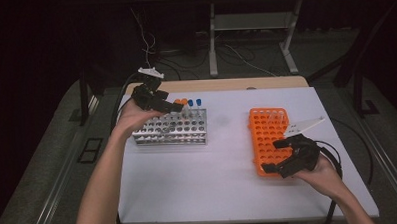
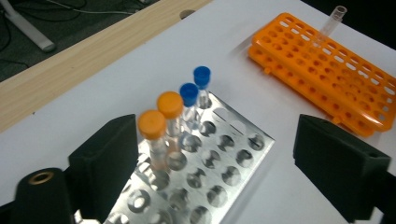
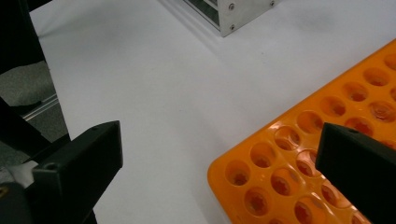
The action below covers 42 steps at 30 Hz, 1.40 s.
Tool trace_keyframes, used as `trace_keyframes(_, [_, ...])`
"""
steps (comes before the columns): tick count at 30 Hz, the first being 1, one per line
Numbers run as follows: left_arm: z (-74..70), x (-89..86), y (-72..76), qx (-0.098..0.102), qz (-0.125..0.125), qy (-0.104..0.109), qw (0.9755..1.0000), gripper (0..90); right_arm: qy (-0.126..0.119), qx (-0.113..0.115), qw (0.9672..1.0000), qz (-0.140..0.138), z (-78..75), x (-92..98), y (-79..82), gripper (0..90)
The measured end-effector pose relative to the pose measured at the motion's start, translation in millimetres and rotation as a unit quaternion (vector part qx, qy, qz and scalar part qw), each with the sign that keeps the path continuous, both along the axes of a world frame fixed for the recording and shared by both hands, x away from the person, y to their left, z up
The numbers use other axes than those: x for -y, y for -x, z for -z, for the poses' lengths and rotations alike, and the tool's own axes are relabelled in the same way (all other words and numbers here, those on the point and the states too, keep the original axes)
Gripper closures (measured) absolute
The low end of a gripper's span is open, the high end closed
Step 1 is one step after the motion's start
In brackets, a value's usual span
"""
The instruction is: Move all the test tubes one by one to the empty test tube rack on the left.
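At the left of the table, the left gripper [image 1: 162, 104] was held over the far-left corner of the metal rack [image 1: 171, 128], jaws spread wide and holding nothing. Four capped tubes stood upright in the rack's far row, two orange-capped tubes [image 2: 161, 127] nearest the gripper and two blue-capped tubes [image 2: 195, 91] beyond; their long axes ran vertical, caps upward, just ahead of and between the jaws. The left hand was judged much the nearer to them. To the right, the orange rack [image 1: 269, 138] lay flat with one clear uncapped tube [image 2: 328, 27] standing in a far hole. The right gripper [image 1: 280, 156] hung at that rack's near-right edge, jaws wide apart and empty.
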<state>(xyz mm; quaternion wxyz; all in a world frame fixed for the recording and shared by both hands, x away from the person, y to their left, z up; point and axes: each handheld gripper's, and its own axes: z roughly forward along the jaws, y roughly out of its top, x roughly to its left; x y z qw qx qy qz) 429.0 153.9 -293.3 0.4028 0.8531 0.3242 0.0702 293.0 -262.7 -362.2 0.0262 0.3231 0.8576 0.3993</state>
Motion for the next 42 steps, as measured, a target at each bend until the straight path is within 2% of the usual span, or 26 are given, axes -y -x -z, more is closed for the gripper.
trace_keyframes(3, [-1.6,-0.6,10.5,0.000,-0.001,-0.012,0.9999,3.9,0.001,-0.001,1.0000,0.005,-1.7,3.8,-2.3,0.3])
trace_keyframes(5, [-2.3,-2.3,16.6,0.001,-0.008,-0.009,0.9999,0.0,0.002,-0.001,1.0000,0.009,-2.7,6.2,-4.0,0.3])
trace_keyframes(14, [0.7,-10.3,44.9,0.016,-0.011,0.010,0.9998,0.0,0.012,-0.003,0.9997,0.021,-5.5,15.3,-15.8,0.3])
trace_keyframes(23, [5.0,-10.1,70.5,0.030,0.001,0.021,0.9993,0.0,0.022,0.001,0.9990,0.039,-8.0,26.8,-31.4,0.3])
trace_keyframes(35, [21.2,-4.8,100.0,0.035,0.020,0.035,0.9986,0.0,0.035,0.000,0.9974,0.063,-5.2,40.6,-52.0,0.4])
trace_keyframes(39, [28.2,-3.1,108.5,0.034,0.027,0.033,0.9985,0.0,0.043,0.000,0.9966,0.070,-3.1,44.1,-58.5,0.4])
trace_keyframes(42, [32.5,-2.8,115.8,0.035,0.029,0.043,0.9980,0.0,0.045,0.001,0.9958,0.079,-0.7,48.3,-63.7,0.4])
